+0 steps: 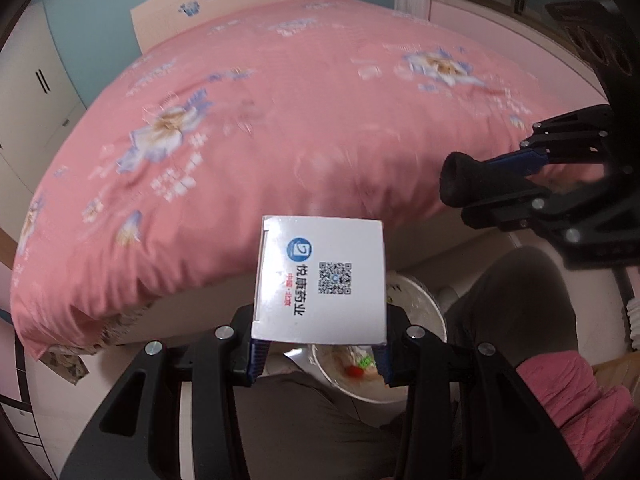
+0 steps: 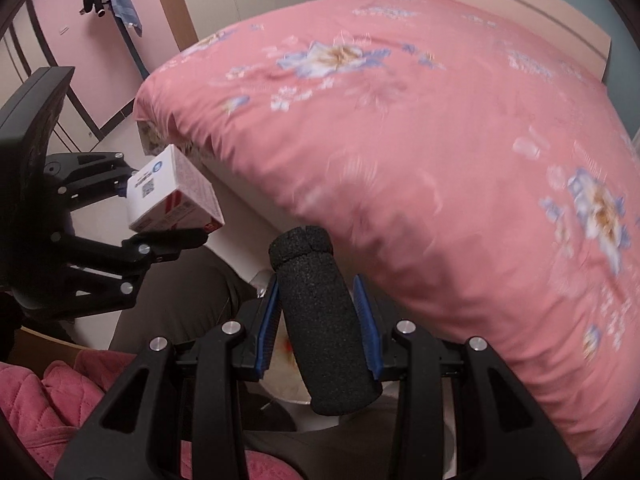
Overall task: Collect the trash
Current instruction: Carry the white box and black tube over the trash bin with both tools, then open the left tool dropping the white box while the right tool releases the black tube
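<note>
Left wrist view: the left gripper (image 1: pixel 320 344) has its blue-padded fingers (image 1: pixel 256 354) clamped on the two sides of a white medicine box (image 1: pixel 322 280), whose printed face shows a blue round logo, a QR code and dark lettering. The box hangs in front of the near edge of a bed covered by a pink flowered quilt (image 1: pixel 280 120). Right under the box, on the side away from the bed, is a white trash bin (image 1: pixel 424 308) with scraps inside, among them something red and something green. The bin stands between the person's legs in dark trousers (image 1: pixel 520 312), with a pink quilted sleeve (image 1: pixel 568 392) at the lower right. To the right of the box, level with the quilt's edge, the right gripper (image 1: pixel 496 184) comes in holding a black foam tube (image 1: pixel 464 178). From the right wrist view, the right gripper (image 2: pixel 320 328) has its blue pads (image 2: pixel 269 320) pressed against the sides of the black foam tube (image 2: pixel 320 320), which stands tilted just in front of the quilt's (image 2: pixel 400 140) overhang. Well left of the tube, the left gripper (image 2: pixel 156 216) holds the box (image 2: pixel 172 196) near the bed's corner.
</note>
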### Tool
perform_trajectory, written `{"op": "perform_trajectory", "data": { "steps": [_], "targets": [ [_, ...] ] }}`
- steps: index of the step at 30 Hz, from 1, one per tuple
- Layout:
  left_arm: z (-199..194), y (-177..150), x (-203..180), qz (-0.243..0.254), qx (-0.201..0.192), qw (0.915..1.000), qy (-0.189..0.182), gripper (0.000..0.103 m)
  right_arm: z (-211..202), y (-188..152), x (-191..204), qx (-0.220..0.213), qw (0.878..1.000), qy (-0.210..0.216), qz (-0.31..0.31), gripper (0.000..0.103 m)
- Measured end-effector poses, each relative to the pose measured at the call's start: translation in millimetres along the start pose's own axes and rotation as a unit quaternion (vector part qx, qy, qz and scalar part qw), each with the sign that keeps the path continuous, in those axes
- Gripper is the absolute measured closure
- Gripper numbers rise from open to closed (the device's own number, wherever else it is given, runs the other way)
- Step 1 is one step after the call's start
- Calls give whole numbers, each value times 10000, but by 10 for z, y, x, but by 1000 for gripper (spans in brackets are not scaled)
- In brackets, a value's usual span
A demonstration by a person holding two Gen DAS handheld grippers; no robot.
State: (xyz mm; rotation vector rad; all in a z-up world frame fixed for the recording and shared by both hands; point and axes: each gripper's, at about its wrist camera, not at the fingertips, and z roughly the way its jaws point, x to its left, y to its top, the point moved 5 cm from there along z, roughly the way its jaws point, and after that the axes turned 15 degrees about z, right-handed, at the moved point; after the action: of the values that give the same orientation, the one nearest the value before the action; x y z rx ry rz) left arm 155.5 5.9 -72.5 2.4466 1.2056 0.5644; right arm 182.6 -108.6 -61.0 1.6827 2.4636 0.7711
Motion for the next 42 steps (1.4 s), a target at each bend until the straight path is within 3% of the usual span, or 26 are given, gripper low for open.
{"op": "perform_trajectory", "data": {
  "steps": [10, 18, 30, 42],
  "targets": [
    [672, -305, -272, -119, 509, 9963, -683, 59, 764, -600, -94, 823, 9962, 69, 274, 65],
    [1291, -565, -469, -330, 995, 9889, -1057, 59, 1509, -980, -268, 1336, 9862, 141, 968, 65],
    [2209, -829, -664, -1068, 1696, 9656, -1657, 59, 2458, -1397, -600, 2076, 9545, 44, 2138, 65],
    [2737, -988, -744, -1510, 2195, 9452, -1886, 59, 2936, -1519, -660, 2485, 9387, 49, 2387, 65]
  ]
}}
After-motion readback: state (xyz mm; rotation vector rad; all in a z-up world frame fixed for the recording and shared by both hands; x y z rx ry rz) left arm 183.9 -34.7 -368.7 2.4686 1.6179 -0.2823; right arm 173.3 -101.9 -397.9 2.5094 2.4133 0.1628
